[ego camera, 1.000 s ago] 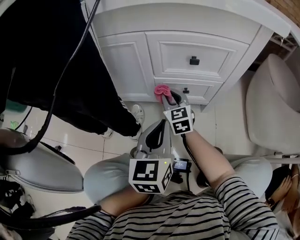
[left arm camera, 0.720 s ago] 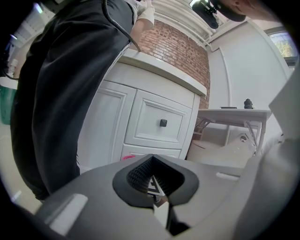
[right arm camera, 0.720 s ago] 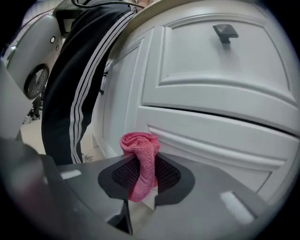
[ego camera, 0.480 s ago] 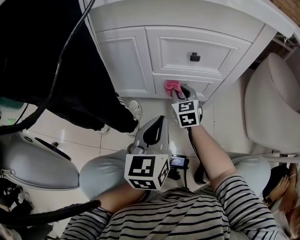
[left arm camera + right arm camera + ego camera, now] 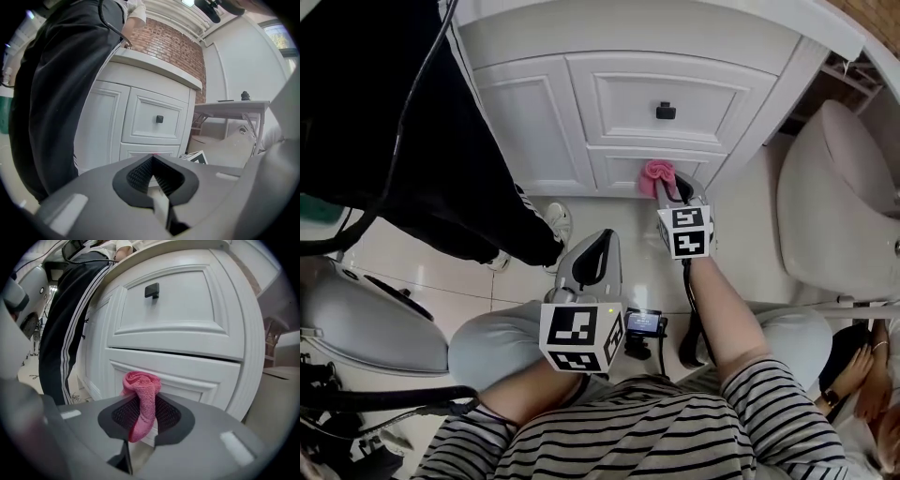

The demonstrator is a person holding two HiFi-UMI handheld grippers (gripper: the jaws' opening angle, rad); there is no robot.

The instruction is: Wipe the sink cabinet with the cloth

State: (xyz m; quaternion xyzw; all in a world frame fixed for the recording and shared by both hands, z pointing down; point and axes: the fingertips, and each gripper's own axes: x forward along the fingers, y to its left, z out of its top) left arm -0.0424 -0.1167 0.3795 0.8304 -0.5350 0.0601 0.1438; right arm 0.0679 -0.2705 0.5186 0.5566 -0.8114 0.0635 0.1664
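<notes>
**Pink cloth on lower drawer front, R gripper pinching it**

Head view: the person is seated or crouched in front of the white sink cabinet [image 5: 544, 122], wearing a striped shirt [image 5: 656, 431], knees visible below the grippers. The right gripper [image 5: 675, 190] is stretched fwd to the cabinet's bottom right. Its jaws are clamped on the pink cloth [image 5: 656, 174]. The cloth's bunched end sits on the lower drawer [image 5: 614, 169], toward that drawer's right side and below the upper drawer [image 5: 661, 94] w/ its black knob [image 5: 666, 111]. The marker cube [image 5: 686, 232] sits behind the jaws.

Right gripper view: the cloth [image 5: 140, 390] is pinched between the two dark pads of the right gripper [image 5: 143, 416]. A rounded wad sticks out past the tips and a tail hangs down between them. The wad looks pressed on the lower drawer panel [image 5: 201, 376]. The knob [image 5: 152, 289] is well above, on the upper drawer.

The left gripper [image 5: 600, 248] is held back near the knees, well apart from the cabinet, tips pointing at it. Left gripper view: the left gripper's [image 5: 153, 176] jaws are pressed together w/ nothing between them. The cabinet front [image 5: 108, 122] is ahead and a brick wall [image 5: 173, 51] rises above the countertop.

A 2nd person in black trousers [image 5: 394, 141] stands at the cabinet's left, one shoe [image 5: 553, 223] on the tiled floor [image 5: 741, 244]. A pale rounded fixture [image 5: 834, 206] is at right; can't tell what it is.
</notes>
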